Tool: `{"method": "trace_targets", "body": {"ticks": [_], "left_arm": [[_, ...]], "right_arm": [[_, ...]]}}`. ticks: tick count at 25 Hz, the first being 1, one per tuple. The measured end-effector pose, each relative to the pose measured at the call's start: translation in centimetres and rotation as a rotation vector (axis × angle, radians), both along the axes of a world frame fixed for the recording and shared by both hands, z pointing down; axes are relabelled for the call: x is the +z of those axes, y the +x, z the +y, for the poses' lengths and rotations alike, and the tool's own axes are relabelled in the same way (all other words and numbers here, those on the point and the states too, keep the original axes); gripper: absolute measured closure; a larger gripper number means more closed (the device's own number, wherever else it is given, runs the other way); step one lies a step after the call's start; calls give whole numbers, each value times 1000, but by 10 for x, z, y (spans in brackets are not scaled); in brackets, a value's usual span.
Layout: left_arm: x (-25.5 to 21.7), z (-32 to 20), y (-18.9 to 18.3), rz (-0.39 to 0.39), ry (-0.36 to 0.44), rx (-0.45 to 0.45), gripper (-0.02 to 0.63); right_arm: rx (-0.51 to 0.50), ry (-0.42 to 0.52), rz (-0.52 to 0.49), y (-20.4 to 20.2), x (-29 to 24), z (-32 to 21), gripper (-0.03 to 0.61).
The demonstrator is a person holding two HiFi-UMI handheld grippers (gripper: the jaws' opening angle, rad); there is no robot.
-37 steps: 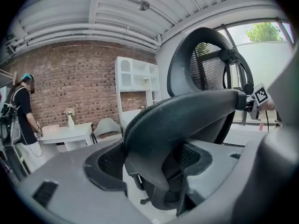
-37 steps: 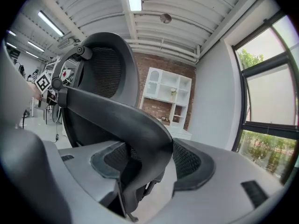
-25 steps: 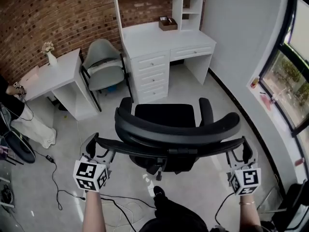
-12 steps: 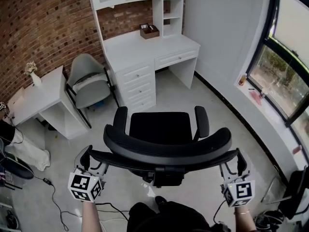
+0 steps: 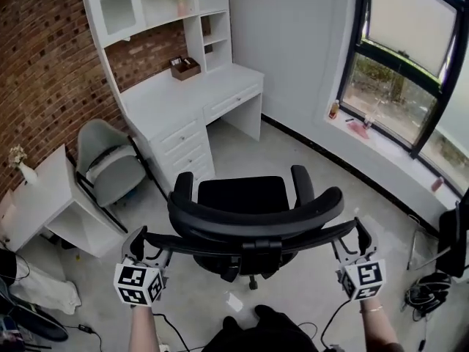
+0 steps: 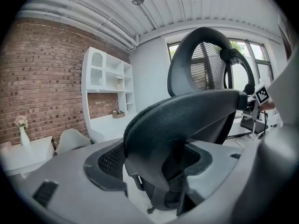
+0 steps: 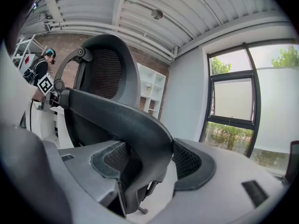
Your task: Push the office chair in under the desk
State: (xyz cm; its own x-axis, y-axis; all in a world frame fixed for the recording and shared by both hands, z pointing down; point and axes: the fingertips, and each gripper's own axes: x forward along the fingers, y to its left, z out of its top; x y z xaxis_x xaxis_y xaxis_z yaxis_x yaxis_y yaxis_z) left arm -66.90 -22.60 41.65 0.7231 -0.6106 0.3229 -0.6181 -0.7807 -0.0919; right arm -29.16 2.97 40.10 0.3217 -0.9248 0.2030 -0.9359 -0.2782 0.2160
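The black office chair [image 5: 245, 195] stands mid-floor, its seat facing away from me and its curved backrest [image 5: 253, 222] nearest me. My left gripper [image 5: 150, 242] is shut on the backrest's left edge, and my right gripper [image 5: 350, 240] is shut on its right edge. In the left gripper view the backrest edge [image 6: 187, 120] fills the gap between the pads of the left gripper [image 6: 154, 167]. The right gripper view shows the same edge [image 7: 121, 120] clamped in the right gripper [image 7: 145, 167]. The white desk [image 5: 183, 94] with hutch stands at the upper left, about a chair's length from the seat.
A grey side chair [image 5: 110, 163] and a small white table [image 5: 37, 196] stand left of the desk. A brown box [image 5: 183, 67] rests on the desktop. A large window [image 5: 410, 64] lines the right wall. Cables [image 5: 425, 295] lie on the floor at the right.
The desk has slid left and farther off in the head view as I and the chair turned to the right. Both grippers have kept their hold on the backrest.
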Motion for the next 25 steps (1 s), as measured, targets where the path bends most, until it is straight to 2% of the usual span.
{"method": "trace_targets", "body": {"ticks": [6, 12, 20, 25], "left_arm": [[-3, -37, 19, 1, -5, 73, 316], [-4, -67, 42, 2, -8, 104, 316], [-3, -106, 95, 0, -12, 101, 316], [-3, -126, 139, 2, -19, 88, 316]], "right_arm": [[103, 16, -5, 0, -3, -12, 313], [144, 21, -6, 14, -5, -33, 313], [161, 50, 8, 58, -5, -62, 313], [139, 58, 18, 104, -7, -84, 313]]}}
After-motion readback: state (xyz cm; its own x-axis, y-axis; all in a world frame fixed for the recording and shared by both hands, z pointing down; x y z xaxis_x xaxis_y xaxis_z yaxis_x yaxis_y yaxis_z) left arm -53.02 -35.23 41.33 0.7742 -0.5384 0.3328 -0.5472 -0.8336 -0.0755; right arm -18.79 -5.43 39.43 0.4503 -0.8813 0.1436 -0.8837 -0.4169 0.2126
